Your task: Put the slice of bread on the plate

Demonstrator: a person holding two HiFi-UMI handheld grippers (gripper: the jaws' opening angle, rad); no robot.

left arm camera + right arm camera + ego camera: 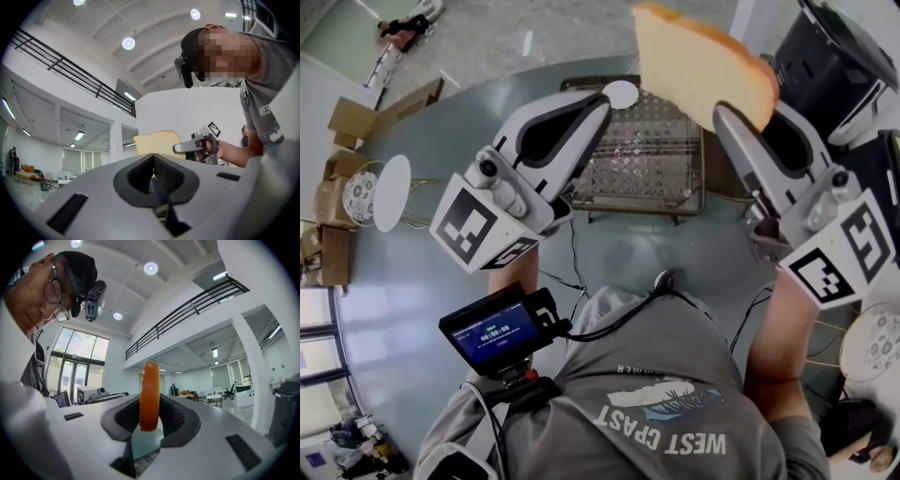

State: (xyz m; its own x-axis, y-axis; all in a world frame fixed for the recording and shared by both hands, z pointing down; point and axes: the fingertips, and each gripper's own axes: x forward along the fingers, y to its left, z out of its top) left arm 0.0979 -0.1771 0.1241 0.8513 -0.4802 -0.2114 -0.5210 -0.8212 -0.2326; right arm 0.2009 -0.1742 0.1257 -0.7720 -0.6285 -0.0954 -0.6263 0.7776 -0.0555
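Only the head view shows the round grey table (pixel 422 272) and what it carries. A metal mesh rack (pixel 656 178) sits toward the far edge. A smooth white plate (pixel 391 192) sits at the left edge, well apart from the bread.

Over the table's far right part, the right gripper (pixel 741 117) pinches the slice of bread (pixel 698 61) by one end, clear of the tabletop. From here the slice shows its broad, pale, spongy face with a thin golden-brown crust around it. Its long axis slants from upper left down to the right, into the jaws.

The right gripper view adds what the head view cannot. There the slice is edge-on, a narrow upright band of orange-brown crust with a rounded top. It is clamped between two dark ribbed pads that press on both of its faces.

The left gripper (pixel 598 101) shows against the rack's left side in the head view. Its own view shows its dark textured pads pressed together with nothing between them. Beyond them the bread appears face-on as a pale slab with a gently domed top. The right gripper holds it up there, in the person's hand (pixel 224 151).
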